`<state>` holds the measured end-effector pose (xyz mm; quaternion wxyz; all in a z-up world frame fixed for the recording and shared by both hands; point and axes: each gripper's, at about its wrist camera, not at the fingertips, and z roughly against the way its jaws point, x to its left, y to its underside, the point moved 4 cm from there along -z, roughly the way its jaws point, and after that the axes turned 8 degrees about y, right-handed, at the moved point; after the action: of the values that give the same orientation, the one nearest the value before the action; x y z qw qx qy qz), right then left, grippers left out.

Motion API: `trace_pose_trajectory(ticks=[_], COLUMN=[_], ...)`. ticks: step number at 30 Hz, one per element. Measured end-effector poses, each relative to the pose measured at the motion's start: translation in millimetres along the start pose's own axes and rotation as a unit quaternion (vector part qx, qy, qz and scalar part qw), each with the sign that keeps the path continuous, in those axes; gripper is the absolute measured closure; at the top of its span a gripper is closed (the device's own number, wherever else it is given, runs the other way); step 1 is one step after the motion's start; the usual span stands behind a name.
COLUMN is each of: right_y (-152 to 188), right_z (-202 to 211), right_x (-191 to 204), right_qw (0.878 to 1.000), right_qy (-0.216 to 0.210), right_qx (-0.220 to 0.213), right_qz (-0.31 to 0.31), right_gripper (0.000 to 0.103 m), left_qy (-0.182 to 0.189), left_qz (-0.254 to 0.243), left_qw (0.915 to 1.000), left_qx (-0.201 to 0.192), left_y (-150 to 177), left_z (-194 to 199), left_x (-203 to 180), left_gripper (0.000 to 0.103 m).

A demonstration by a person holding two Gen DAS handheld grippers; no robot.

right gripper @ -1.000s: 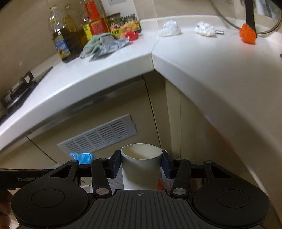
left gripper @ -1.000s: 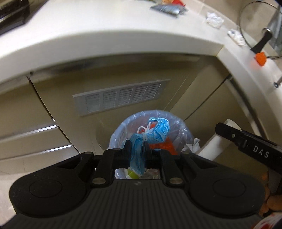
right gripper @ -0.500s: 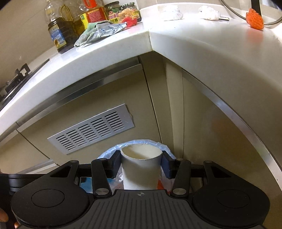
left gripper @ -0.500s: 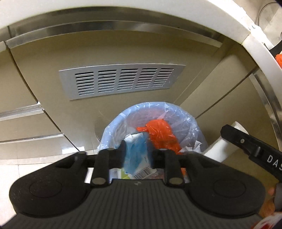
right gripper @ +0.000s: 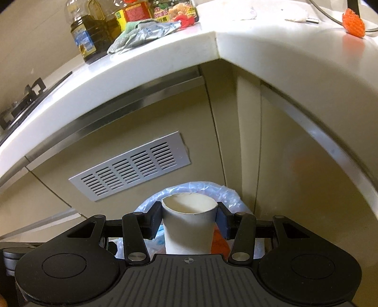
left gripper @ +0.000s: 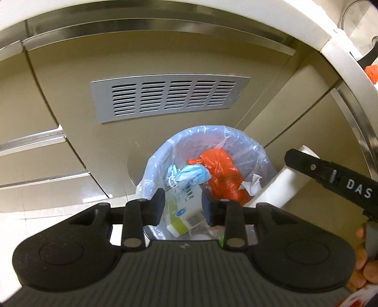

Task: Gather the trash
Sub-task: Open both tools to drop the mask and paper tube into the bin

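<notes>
A bin with a clear blue liner (left gripper: 245, 151) stands on the floor against the cabinet corner. Inside lie a crumpled blue face mask (left gripper: 189, 176), an orange bag (left gripper: 222, 174), a green and white carton (left gripper: 182, 212) and white paper. My left gripper (left gripper: 182, 206) hovers over the bin's near rim, open, with nothing between its fingers. My right gripper (right gripper: 189, 219) is shut on a white paper cup (right gripper: 189, 226) held upright above the bin (right gripper: 226, 191). The cup (left gripper: 283, 181) and the right gripper's arm also show at the right of the left wrist view.
A slotted metal vent (left gripper: 170, 99) sits in the cabinet front behind the bin. The white counter (right gripper: 141, 61) overhangs above, carrying oil bottles (right gripper: 92, 35), a foil wrapper (right gripper: 151, 30), crumpled tissues and an orange scrubber (right gripper: 353, 22). A stove edge (right gripper: 21, 101) is at far left.
My left gripper opened and the blue mask dropped from its fingers into the bin. Both grippers sank lower toward the bin; the right one kept its hold on the cup.
</notes>
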<state>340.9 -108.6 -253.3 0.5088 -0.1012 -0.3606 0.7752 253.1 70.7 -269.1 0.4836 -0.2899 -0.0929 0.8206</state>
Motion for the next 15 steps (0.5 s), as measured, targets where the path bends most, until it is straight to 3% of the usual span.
trace_pose_trajectory(ticks=[8,15], right_y=[10,26], right_z=[-15,-24], right_x=[10,9], right_qw=[1.000,0.999], right_qy=[0.003,-0.005], right_qx=[0.003,0.053], right_qz=[0.004,-0.003], right_gripper=[0.054,0.051], left_qy=[-0.004,0.000], left_qz=[0.008,0.002], left_qw=[1.0000,1.0000], left_qx=[-0.002,0.000], left_y=[2,3], left_z=[6,10], left_x=[10,10], left_gripper=[0.073,0.074])
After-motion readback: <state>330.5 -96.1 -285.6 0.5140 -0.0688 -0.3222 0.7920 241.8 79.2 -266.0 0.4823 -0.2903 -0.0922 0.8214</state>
